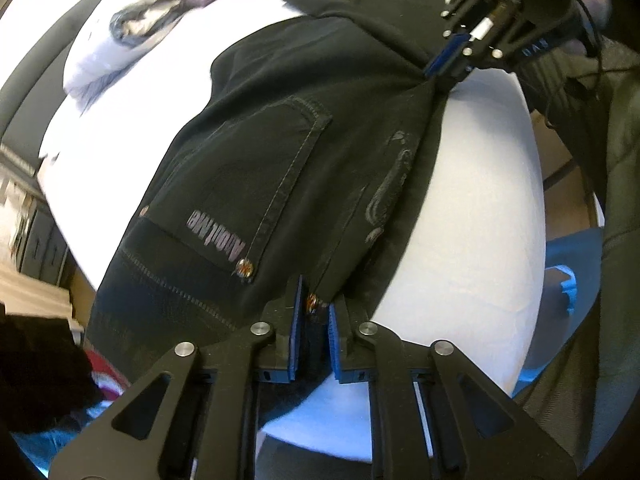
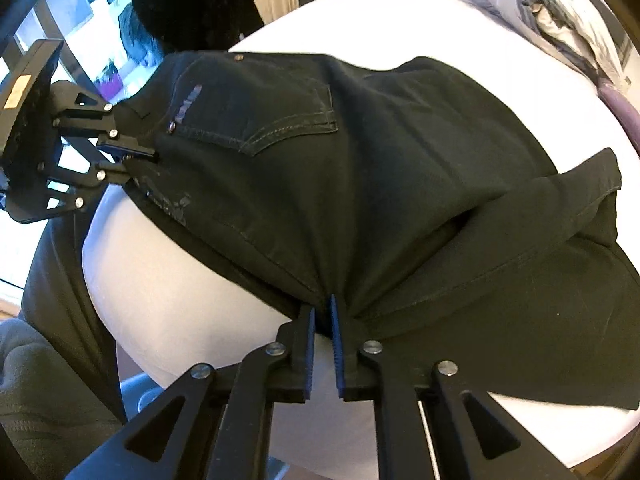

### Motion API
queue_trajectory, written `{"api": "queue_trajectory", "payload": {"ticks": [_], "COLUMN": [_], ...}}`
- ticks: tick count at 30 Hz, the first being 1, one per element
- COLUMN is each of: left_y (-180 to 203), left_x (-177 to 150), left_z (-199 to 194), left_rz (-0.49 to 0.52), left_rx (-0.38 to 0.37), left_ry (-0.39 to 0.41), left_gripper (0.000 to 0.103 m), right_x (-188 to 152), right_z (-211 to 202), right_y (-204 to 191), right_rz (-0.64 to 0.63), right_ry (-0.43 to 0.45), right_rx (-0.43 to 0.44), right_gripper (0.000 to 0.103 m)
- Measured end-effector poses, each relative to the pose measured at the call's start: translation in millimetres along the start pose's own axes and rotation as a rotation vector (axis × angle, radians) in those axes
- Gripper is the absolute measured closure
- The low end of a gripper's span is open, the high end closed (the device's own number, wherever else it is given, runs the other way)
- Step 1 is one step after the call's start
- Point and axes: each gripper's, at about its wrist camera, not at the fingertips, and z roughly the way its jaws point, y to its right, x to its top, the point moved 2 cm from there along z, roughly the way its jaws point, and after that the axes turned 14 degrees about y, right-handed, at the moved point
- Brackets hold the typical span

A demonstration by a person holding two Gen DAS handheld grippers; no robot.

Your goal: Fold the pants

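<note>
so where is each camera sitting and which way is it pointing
Left wrist: on the left gripper, looking along the black pants from the waistband across the white bed; jaws shut on cloth.
Right wrist: on the right gripper, looking back toward the waistband; jaws shut on cloth.
Shared: the pants, the bed, and each shows the other gripper.

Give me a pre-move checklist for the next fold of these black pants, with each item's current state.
1. Left gripper shut on the pants at the waistband edge: ok.
2. Right gripper shut on the pants' near edge: ok.
3. Fabric taut between the grips: ok.
4. Leg ends lying flat: not ok, one overlaps loosely.
5. Bed surface beyond the pants free for the fold: ok.
6. All layers caught in each grip: cannot tell.
</note>
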Motion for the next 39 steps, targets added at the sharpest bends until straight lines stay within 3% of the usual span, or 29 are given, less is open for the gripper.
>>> {"api": "queue_trajectory", "payload": {"ticks": [2,3,4,6,9,13,18,23,27,28,31,33,39], "left_y": [-1,-3,-5,-7,-19,-28,-20,-9,-19,-28,-39,-45,-41], "left_x": [0,-1,-2,-4,6,50,99,132,118,104,64,42,45], "left_z": [-6,-11,-15,-24,-39,-39,7,50,85,97,122,132,134], "left_rz": [-0.028,-0.044,-0.056,-0.076,-0.131,-0.235,-0.356,-0.549,-0.779,-0.908,-1.153,-1.286,-1.290], "left_rx": [-0.008,-0.016,-0.022,-0.023,0.040,0.080,-0.004,-0.156,-0.261,-0.305,-0.409,-0.456,-0.438], "left_ry": [-0.024,-0.035,-0.047,-0.066,-0.034,0.098,0.165,0.213,0.223,0.228,0.251,0.305,0.290], "left_gripper": [0.090,0.089,0.088,0.088,0.088,0.088,0.088,0.088,0.088,0.088,0.089,0.099,0.099], "right_x": [-2,-6,-7,-6,-4,5,5,0,9,10,11,17,16], "right_z": [-2,-1,-1,-3,-3,-26,-64,-85,-83,-79,-60,-40,29], "right_y": [-5,-10,-13,-20,-27,2,88,184,267,283,334,359,406], "right_rz": [-0.016,-0.017,-0.014,-0.034,-0.065,0.138,0.461,0.747,0.938,0.975,1.082,1.125,1.292], "right_ry": [0.024,0.036,0.044,0.062,0.080,0.145,0.268,0.387,0.531,0.548,0.561,0.560,0.494], "right_rx": [0.001,0.017,0.046,0.066,0.051,0.126,0.101,0.078,0.061,0.062,0.027,0.024,0.016], "right_gripper": [0.083,0.070,0.048,0.031,0.029,0.030,0.031,0.035,0.036,0.036,0.036,0.036,0.036]}}
